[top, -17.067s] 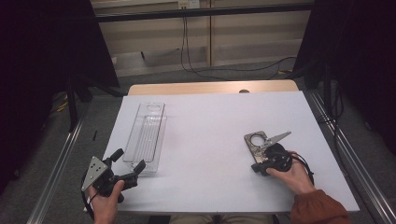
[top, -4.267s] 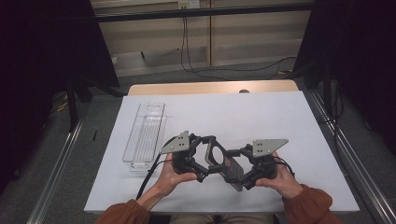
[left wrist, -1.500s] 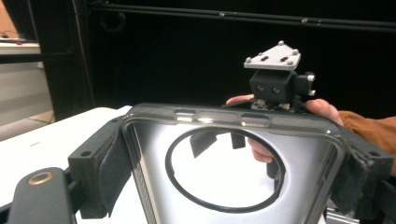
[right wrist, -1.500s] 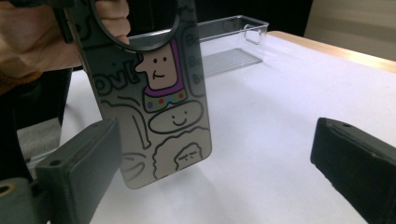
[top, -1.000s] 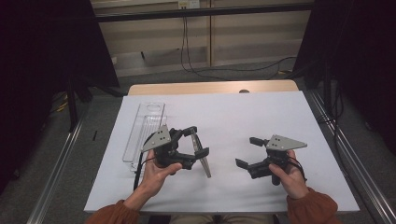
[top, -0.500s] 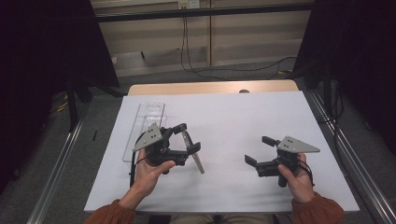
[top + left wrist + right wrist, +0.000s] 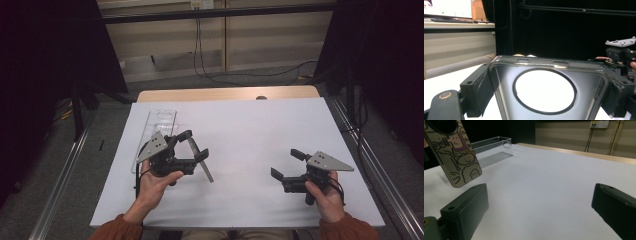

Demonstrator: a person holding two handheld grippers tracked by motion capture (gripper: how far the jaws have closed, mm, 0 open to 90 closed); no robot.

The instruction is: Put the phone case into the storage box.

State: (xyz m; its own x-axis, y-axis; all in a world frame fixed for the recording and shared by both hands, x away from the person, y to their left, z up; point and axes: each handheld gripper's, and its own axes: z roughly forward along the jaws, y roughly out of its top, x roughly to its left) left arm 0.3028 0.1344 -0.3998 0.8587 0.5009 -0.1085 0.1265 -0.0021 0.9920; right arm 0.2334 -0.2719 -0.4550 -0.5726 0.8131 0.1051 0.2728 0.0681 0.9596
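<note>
White tabletop point(image 7: 250, 130) is carrying a clear tray point(image 7: 159, 125) at ten o'clock. Left tongs point(image 7: 194, 147) are pinching a cartoon-printed phone case point(image 7: 549, 82) near centre; right tongs point(image 7: 285, 164), at four o'clock, are gaping empty.

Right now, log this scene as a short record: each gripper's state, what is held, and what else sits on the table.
left gripper: shut on the phone case, lifted above the table
phone case: clamped by its two side edges, round camera hole facing the left gripper's camera; cartoon drawings on its back
right gripper: open, nothing between its jaws, apart from the case
clear tray: long, transparent, at the table's left side, partly behind the left gripper
table: white surface, wooden strip at the far edge
</note>
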